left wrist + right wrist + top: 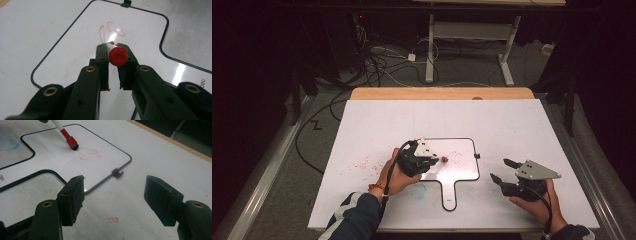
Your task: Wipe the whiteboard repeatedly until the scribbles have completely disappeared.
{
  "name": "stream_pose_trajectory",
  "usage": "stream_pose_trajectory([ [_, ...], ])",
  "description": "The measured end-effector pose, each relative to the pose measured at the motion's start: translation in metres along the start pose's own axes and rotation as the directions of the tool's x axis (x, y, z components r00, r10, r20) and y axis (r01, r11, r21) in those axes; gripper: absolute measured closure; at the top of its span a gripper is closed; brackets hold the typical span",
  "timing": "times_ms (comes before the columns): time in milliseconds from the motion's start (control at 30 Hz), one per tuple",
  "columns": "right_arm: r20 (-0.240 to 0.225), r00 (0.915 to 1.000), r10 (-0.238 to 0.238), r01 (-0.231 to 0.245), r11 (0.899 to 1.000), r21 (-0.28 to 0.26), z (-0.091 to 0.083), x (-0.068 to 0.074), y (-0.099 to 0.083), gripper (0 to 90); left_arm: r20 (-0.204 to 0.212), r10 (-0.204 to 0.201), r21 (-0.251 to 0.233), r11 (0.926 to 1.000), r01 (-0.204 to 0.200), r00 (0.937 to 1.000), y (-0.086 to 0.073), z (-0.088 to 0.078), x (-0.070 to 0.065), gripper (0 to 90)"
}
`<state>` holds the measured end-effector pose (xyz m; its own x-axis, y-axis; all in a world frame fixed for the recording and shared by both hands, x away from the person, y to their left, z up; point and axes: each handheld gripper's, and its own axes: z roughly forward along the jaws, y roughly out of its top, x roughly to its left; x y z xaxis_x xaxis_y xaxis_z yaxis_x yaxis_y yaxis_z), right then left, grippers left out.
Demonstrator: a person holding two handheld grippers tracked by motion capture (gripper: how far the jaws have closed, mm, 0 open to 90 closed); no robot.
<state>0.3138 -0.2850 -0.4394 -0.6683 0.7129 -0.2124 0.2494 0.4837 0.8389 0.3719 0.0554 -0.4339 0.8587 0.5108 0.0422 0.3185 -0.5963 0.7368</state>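
Here, at a table covered by a matte white sheet [512, 130], the left gripper [435, 161] is clamped on a red marker [118, 55], its two black jaws drawn in tight against the marker's round, glossy red end. In the right gripper view the marker's white barrel slants down to a red collar and a dark tip that meets, or all but meets, the whiteboard [462, 172]. The board is a smooth, shiny panel with rounded corners, a thin black rim and a short paddle-like handle pointing toward the person; a small black clip [117, 173] juts from its far edge. Just beyond the marker tip lies a looping red scribble [90, 153], thin and faint on the gloss. A smudged blue-green ring [419, 190] marks the sheet beside the handle, and a scatter of red specks [362, 164] dusts the sheet to the board's left.

The right gripper [503, 170] hangs over the bare sheet just right of the board, well apart from the marker. Its blocky black jaws stand wide with nothing between them; the flat, rubbery inner pads [78, 192] face each other across open table. A grey three-cornered plate [537, 171] rides on top of it, a black cable trailing back past the person's hand. A striped dark sleeve [357, 215] covers the left forearm. A wooden table edge [442, 93] shows past the sheet.
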Motion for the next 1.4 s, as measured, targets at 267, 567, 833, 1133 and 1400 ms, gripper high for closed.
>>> stream_pose_trajectory([
  [267,-0.052,0.9985,-0.014,0.012,1.000,-0.027,0.022,0.009,0.028,37.1,-0.001,0.021,0.021,0.9996,-0.021,0.9998,0.008,-0.003,0.003,78.6],
  [567,-0.169,0.9826,-0.077,0.083,0.996,0.029,0.075,0.032,0.062,46.2,0.000,0.061,0.069,0.9957,-0.061,0.9981,0.024,-0.001,-0.002,78.6],
  [833,-0.187,0.9697,-0.156,0.166,0.986,0.035,0.100,0.047,0.074,52.5,0.019,0.057,0.065,0.9962,-0.058,0.9982,0.029,-0.001,-0.006,78.5],
  [1133,-0.178,0.9694,-0.170,0.177,0.984,0.024,0.113,0.055,0.074,72.3,0.052,0.008,-0.006,1.0000,-0.008,0.9986,0.032,-0.004,-0.010,78.4],
  [1400,-0.172,0.9775,-0.122,0.127,0.992,0.016,0.114,0.054,0.071,81.5,-0.038,-0.006,-0.085,0.9964,0.003,0.9993,0.029,-0.014,-0.011,55.5],
])
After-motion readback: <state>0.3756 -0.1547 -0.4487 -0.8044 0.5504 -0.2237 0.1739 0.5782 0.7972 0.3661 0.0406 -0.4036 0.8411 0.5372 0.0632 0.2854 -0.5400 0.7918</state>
